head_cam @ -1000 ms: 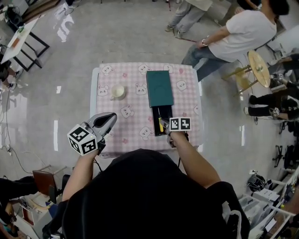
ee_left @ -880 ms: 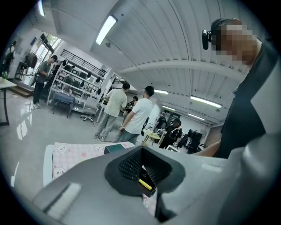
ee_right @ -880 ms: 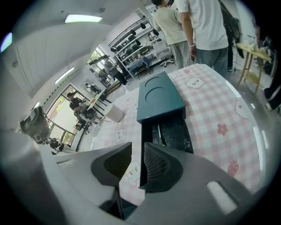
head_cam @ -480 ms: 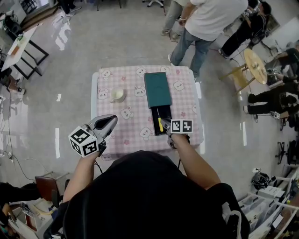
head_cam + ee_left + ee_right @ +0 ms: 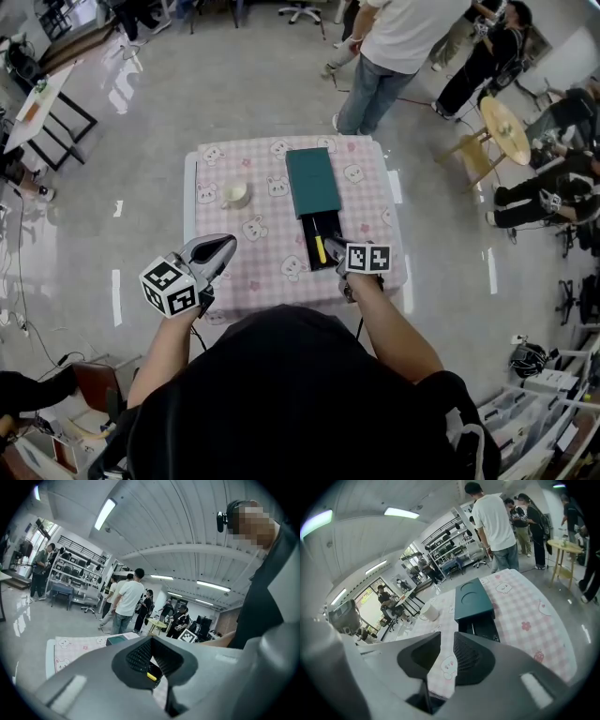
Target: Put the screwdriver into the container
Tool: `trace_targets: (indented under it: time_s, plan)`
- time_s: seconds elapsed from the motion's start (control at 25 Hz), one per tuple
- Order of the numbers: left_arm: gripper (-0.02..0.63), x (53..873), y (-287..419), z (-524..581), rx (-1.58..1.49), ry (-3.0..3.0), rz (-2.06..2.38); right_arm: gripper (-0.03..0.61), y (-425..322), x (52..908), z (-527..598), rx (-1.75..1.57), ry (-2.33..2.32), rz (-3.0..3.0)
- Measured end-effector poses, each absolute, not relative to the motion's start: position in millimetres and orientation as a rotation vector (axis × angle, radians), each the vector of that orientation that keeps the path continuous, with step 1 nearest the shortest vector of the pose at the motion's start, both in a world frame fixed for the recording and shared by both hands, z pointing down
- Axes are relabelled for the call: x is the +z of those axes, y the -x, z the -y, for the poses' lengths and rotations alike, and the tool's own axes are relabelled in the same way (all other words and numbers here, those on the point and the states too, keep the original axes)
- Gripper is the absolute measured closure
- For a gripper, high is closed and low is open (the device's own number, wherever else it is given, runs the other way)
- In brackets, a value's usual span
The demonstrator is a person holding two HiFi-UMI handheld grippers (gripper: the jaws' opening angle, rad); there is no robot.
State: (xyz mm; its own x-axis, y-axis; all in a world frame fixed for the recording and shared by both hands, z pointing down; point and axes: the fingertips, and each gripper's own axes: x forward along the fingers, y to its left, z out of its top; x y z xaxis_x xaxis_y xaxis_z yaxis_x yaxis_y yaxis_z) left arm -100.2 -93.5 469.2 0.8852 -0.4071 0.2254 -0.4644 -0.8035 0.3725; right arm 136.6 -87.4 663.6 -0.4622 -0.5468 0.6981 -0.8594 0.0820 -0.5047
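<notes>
Screwdriver lying in open container on a table.
Screwdriver at table's 5 o'clock; cup at 10 o'clock.

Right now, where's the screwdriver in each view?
Head view: screwdriver in the open black drawer, centre-right.
Left gripper view: only its yellow handle, low centre, seen past the jaws.
Right gripper view: thin shaft in the drawer; handle hidden.
Shared landmark: the teal box.
</notes>
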Motion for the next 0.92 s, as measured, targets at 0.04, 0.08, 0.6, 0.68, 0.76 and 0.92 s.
trace_targets:
  time_s: [0.04, 0.08, 0.6, 0.68, 0.76, 0.92]
  plan:
    - [0.614, 468, 101, 92, 0.187, -2.632, 0.636, 0.46, -136, 661, 86, 1.323, -1.405, 2.042]
    - [0.614, 467, 101, 90, 0.188, -2.634, 0.632, 0.46, -136, 658, 85, 1.316, -1.414, 2.046]
    - [0.614, 466, 99, 76, 0.199, -2.661, 0.589, 0.463, -149, 638, 64, 1.253, -1.527, 2.077]
    - [0.614, 469, 98, 67, 0.206, -2.66, 0.587, 0.463, -150, 639, 55, 1.246, -1.533, 2.081]
    - [0.614, 468, 96, 63, 0.211, -2.662, 0.584, 0.463, -153, 636, 49, 1.242, -1.546, 2.085]
    - [0.614, 458, 97, 66, 0.216, -2.67, 0.572, 0.465, -156, 622, 50, 1.235, -1.585, 2.09]
